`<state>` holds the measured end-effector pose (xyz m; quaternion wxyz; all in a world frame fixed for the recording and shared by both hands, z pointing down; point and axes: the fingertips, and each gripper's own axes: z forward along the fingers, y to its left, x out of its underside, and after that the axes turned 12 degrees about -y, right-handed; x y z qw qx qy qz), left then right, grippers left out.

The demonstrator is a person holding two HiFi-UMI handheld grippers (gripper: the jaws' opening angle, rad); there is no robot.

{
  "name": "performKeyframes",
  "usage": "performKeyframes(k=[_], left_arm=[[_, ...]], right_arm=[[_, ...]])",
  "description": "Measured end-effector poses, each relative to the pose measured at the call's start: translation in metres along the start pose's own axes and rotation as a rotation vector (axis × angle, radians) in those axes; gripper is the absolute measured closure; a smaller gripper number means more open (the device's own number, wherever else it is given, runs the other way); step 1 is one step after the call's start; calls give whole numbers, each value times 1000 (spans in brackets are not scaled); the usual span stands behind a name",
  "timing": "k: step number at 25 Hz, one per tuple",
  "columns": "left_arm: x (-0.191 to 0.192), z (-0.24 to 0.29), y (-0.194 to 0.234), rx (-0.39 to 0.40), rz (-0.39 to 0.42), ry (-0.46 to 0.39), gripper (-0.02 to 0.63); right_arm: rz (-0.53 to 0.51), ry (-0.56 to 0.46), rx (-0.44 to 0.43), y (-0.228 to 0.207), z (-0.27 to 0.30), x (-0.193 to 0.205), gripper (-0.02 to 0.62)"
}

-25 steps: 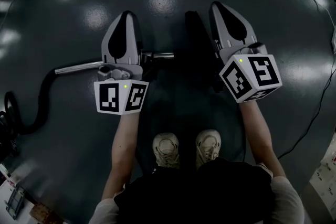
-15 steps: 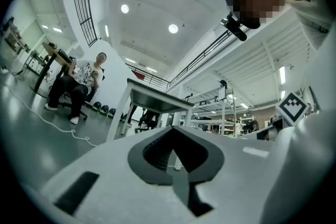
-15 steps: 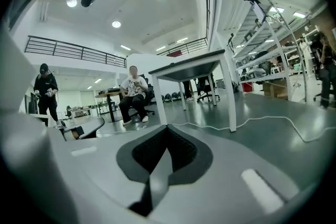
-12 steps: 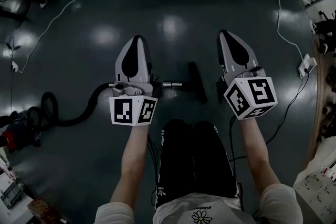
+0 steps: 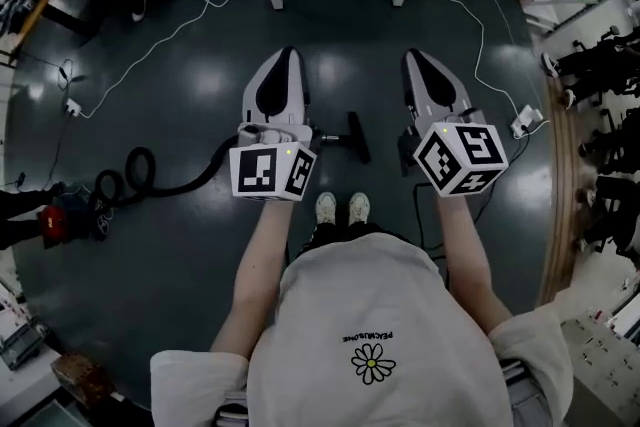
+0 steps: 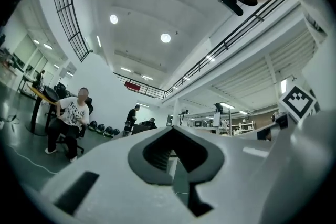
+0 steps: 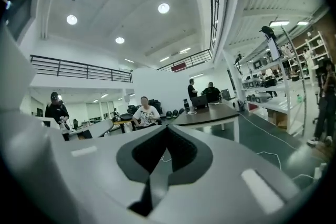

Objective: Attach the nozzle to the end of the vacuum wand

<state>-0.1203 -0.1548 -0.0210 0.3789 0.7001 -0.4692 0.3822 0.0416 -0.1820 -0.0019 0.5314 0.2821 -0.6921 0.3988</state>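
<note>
- The left gripper [image 5: 287,55] is closed and holds nothing.
- The right gripper [image 5: 414,57] is closed and empty too.
- Below, on the floor [image 5: 200,65], the nozzle [image 5: 357,137] meets the wand [image 5: 328,136] end.

White short-sleeved T-shirt [image 5: 330,315]; small daisy print [image 5: 373,363] with a line of lettering on the chest. Pale shoes [image 5: 326,207]. Left gripper [image 5: 289,55], right gripper [image 5: 411,57]: pale grey shells, black teardrop insets. White marker cubes [image 5: 272,172], black square patterns, small green light.
</note>
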Motion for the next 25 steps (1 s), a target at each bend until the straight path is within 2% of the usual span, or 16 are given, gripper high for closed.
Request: performKeyframes(k=[5,15,25], left_arm=[[-23,-10,-24,40,41,-25,604],[-41,-16,-30,49,64,-41,604],[-53,-16,-30,54,56,-69,604]], right_arm=[[-3,-20,-21,17,-18,-9,589],[-18,-97,-20,29,-31,-32,589],[-39,-121,-18,34,-33,-41,589]])
